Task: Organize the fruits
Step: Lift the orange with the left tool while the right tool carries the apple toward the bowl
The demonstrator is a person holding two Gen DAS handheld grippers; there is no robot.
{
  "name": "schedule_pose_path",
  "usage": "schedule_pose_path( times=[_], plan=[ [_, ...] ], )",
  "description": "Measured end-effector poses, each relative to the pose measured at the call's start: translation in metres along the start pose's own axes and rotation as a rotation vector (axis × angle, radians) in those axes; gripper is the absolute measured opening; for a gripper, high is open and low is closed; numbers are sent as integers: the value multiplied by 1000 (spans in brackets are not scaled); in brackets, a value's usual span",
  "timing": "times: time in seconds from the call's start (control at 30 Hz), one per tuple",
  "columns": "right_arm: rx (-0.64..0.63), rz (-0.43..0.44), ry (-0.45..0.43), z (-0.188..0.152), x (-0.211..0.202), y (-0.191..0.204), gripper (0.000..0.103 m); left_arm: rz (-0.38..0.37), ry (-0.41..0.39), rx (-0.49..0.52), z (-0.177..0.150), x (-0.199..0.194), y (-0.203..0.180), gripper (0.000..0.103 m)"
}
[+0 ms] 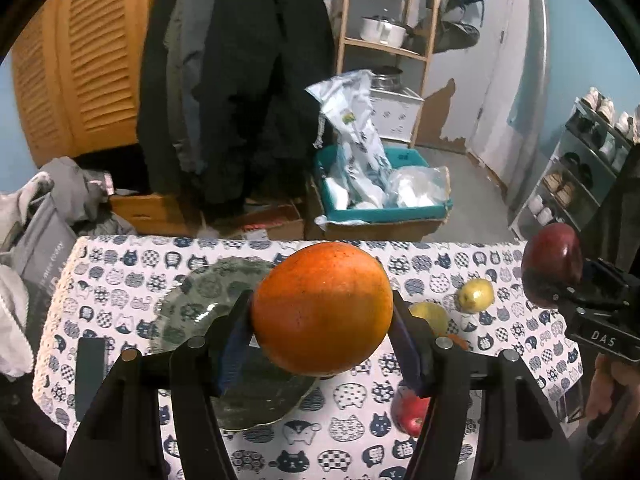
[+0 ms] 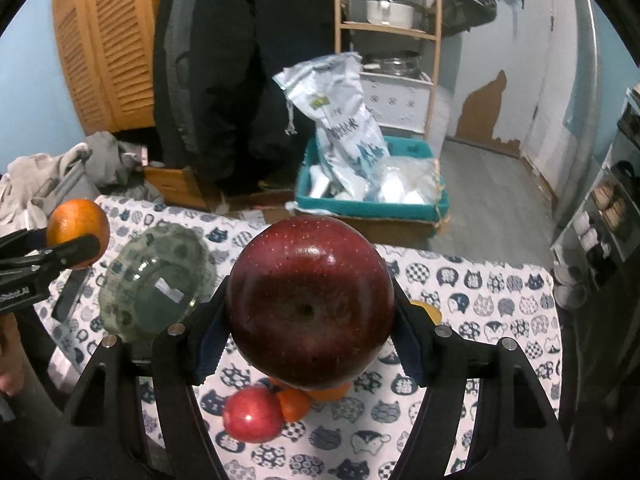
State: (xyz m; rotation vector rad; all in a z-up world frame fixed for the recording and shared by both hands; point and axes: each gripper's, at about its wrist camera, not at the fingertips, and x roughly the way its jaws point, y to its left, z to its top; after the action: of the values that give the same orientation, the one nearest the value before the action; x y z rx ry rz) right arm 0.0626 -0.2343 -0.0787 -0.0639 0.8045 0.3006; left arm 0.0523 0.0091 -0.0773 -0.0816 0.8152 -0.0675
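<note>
My left gripper (image 1: 322,316) is shut on a large orange (image 1: 320,304), held above the cat-print tablecloth (image 1: 360,432). Under it sits a grey-green glass plate (image 1: 192,300), also in the right wrist view (image 2: 152,280). My right gripper (image 2: 310,312) is shut on a dark red apple (image 2: 308,304), which shows at the right edge of the left wrist view (image 1: 552,264). On the cloth lie a lemon (image 1: 476,295), a second yellow fruit (image 1: 430,316), a small red apple (image 2: 252,414) and a small orange fruit (image 2: 294,404). The orange shows again at the left of the right wrist view (image 2: 78,232).
A dark flat object (image 1: 91,372) lies on the cloth left of the plate. Beyond the table's far edge stand a teal box (image 1: 384,208) with white bags, hanging dark coats (image 1: 240,80), a wooden shelf (image 1: 384,40) and a shoe rack (image 1: 580,168). A hand (image 1: 612,380) holds the right gripper.
</note>
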Motion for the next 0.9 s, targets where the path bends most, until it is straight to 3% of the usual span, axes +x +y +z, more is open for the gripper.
schedule_pose_path(
  times=[0.47, 0.9],
  plan=[
    [-78, 97, -2, 27, 17, 63, 71, 87, -9, -95, -7, -12, 61, 65],
    [-134, 191, 61, 42, 56, 128, 71, 168, 27, -169, -25, -7, 115, 65]
  ],
)
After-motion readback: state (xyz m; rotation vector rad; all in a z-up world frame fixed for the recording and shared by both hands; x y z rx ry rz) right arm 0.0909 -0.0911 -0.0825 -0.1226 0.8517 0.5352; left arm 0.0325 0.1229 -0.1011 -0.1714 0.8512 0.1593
